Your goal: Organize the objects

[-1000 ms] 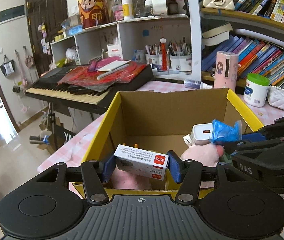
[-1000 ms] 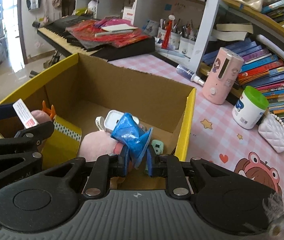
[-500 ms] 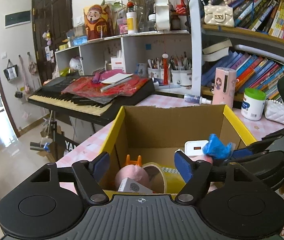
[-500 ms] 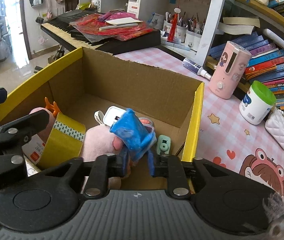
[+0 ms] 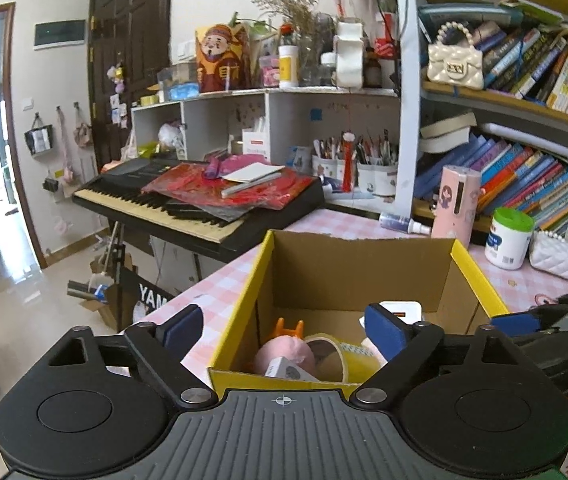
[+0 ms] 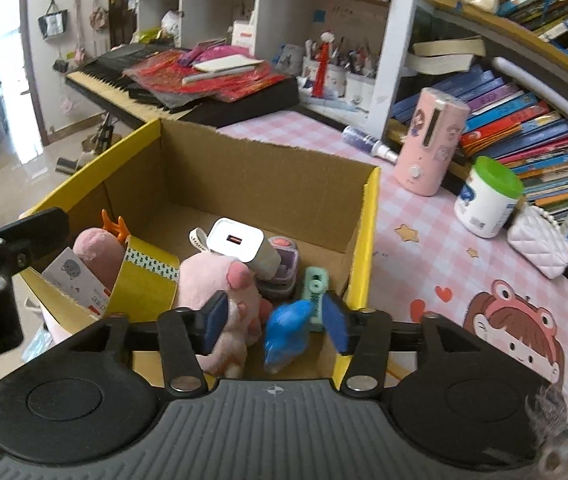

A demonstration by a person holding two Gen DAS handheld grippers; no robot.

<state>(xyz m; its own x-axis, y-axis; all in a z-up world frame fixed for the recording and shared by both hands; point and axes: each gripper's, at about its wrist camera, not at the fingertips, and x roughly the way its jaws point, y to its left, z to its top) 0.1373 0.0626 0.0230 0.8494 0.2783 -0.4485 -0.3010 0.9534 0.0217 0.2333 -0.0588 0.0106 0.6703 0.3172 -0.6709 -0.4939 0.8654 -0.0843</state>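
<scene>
Above the yellow-rimmed cardboard box [image 6: 368,216], both grippers, left [image 5: 281,326] and right [image 6: 273,322], are gaping wide, gripping nothing; only the right-wrist view is showing the crumpled blue plastic piece [image 6: 286,336] lying long-axis diagonal inside the box's near corner.

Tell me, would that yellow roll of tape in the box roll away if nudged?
Probably not: the tape roll sits wedged between the pink plush and a small carton. Hollow ring, so likely light. On open table it could roll.

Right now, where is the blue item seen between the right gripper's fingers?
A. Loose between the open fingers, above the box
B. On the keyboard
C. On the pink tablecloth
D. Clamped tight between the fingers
A: the right gripper is open, and the blue item sits unclamped between its fingers, over the box.
</scene>
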